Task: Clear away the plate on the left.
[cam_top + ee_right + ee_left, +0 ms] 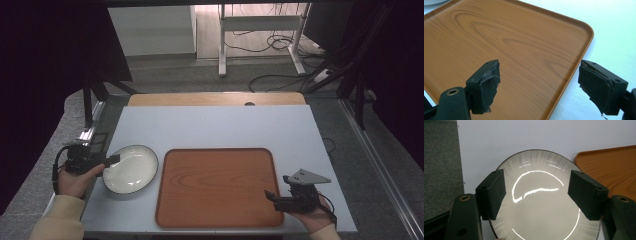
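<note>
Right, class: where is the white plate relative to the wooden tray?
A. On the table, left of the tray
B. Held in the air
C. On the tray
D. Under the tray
A: in the high view the plate sits on the table, just left of the tray.

The plate point(131, 169) lies just left of the tray point(217, 187) on the table point(215, 127).

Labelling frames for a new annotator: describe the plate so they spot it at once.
On the pale table, find the wooden tray in the middle. The plate lies just off its left edge, under the left gripper. It is the one round thing there: glossy off-white with a thin dark rim.
</note>
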Demonstrator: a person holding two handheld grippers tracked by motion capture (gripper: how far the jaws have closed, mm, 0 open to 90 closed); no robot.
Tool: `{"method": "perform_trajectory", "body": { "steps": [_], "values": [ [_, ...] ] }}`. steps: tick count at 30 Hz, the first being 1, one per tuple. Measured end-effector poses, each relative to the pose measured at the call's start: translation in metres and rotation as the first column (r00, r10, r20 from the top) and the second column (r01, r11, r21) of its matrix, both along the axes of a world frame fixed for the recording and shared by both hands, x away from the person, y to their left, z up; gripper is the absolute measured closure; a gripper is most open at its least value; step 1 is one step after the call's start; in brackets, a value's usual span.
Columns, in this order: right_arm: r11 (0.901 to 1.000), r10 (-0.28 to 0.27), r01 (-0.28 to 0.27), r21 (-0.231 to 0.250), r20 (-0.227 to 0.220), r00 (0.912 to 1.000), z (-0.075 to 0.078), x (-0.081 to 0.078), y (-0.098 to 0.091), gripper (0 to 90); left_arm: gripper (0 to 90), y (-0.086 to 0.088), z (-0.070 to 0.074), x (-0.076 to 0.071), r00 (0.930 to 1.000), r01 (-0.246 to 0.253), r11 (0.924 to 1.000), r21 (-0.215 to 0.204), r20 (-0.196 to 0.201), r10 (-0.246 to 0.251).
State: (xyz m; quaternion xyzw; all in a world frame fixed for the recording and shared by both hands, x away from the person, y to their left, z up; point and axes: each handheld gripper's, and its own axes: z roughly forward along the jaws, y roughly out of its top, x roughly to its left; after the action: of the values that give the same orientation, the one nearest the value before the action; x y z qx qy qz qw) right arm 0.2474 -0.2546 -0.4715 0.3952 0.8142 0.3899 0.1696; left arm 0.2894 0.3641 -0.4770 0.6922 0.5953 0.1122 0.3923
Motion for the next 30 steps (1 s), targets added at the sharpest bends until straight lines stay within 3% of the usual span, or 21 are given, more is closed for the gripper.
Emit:
{"method": "perform_trajectory", "body": {
  "steps": [3,5,10,20,30],
  "values": [
    [1.0,0.002,-0.002,-0.005,-0.002,1.0,0.0,0.0,0.0,18.1,31.0,0.01,-0.006,0.005,1.0,0.005,0.998,-0.062,-0.007,-0.005],
    [1.0,0.003,-0.003,-0.005,-0.002,1.0,-0.001,0.0,0.001,18.1,31.4,0.017,-0.01,0.008,0.9999,0.0,0.9967,-0.081,-0.017,-0.001],
    [0.9999,0.004,-0.004,-0.009,-0.003,1.0,-0.001,0.0,0.001,18.1,31.6,0.029,-0.02,0.014,0.999,-0.015,0.9968,-0.079,-0.043,0.011],
    [0.9998,0.007,-0.007,-0.017,-0.004,1.0,-0.002,0.0,0.002,18.1,39.1,0.048,-0.045,0.021,0.9951,-0.042,0.9888,-0.143,-0.095,0.028],
    [0.9997,0.009,-0.01,-0.022,-0.008,0.9999,-0.002,0.0,0.003,18.1,44.8,0.046,-0.06,0.023,0.9911,-0.028,0.9876,-0.154,-0.133,0.008]
  ]
}}
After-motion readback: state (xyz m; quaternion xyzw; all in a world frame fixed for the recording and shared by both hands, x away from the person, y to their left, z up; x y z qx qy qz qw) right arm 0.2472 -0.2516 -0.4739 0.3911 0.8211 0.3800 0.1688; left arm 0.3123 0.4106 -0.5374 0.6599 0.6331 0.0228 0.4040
